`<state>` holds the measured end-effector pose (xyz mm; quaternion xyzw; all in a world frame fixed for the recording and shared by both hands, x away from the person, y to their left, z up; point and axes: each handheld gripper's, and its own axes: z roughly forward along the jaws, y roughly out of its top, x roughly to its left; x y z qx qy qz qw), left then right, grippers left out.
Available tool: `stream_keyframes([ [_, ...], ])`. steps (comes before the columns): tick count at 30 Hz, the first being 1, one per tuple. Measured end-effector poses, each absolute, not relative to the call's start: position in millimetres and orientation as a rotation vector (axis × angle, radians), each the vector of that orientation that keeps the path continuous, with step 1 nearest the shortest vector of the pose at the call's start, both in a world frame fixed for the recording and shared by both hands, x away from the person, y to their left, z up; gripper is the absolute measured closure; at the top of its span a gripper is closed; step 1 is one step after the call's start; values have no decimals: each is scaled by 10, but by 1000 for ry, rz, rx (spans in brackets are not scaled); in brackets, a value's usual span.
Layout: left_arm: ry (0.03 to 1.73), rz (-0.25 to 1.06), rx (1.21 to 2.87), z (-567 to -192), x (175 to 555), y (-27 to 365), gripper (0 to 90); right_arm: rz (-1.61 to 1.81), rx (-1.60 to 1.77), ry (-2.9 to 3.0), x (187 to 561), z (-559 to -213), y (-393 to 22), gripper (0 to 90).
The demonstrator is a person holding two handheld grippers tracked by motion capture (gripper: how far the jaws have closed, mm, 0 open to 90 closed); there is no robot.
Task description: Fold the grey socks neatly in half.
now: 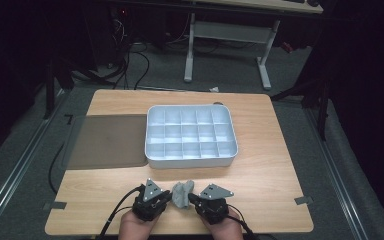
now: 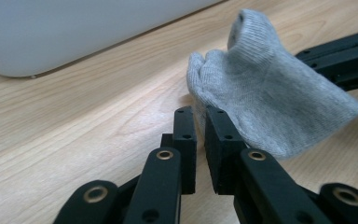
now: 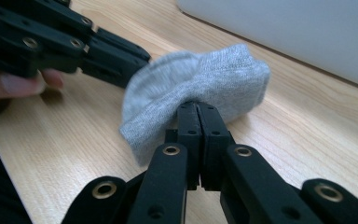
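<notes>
Tabletop (image 1: 260,165): both hands (image 1: 140,225) low, converging

Just beyond your fingertips — white compartment tray (image 1: 191,160), grid of small cells, long side facing you. Left of it, touching its edge — flat grey mat (image 1: 107,141). Both rest on wooden table (image 1: 270,170). Far past them, white desk frame (image 1: 227,31) on grey floor (image 1: 17,145).

1. The left black two-jaw gripper (image 1: 166,198) carries a grey three-cornered plate on top, and a black cable trails from it.
2. The right black two-jaw gripper (image 1: 192,199) bears a matching grey plate dotted with small holes.
3. Both have jointed black linkage arms with brass-coloured pivot rings and small screw holes along the flat jaws.
</notes>
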<state>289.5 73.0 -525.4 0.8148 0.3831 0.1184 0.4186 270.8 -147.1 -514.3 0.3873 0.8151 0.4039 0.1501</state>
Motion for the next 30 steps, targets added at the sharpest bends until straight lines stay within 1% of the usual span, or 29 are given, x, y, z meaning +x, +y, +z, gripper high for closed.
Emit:
stream_keyframes([
  [8, 924, 278, 2067, -5275, 2890, 604, 828, 1154, 1103, 2337, 2746, -5115, -1445, 900],
  [17, 873, 243, 2085, -5281, 2842, 424, 825, 1182, 1122, 2313, 2784, -5007, -1524, 889],
  [24, 821, 209, 2116, -5306, 2805, 276, 833, 1177, 1156, 2313, 2779, -5097, -1562, 892],
  [30, 802, 209, 2139, -5316, 2802, 292, 840, 1163, 1149, 2323, 2758, -5147, -1557, 900],
])
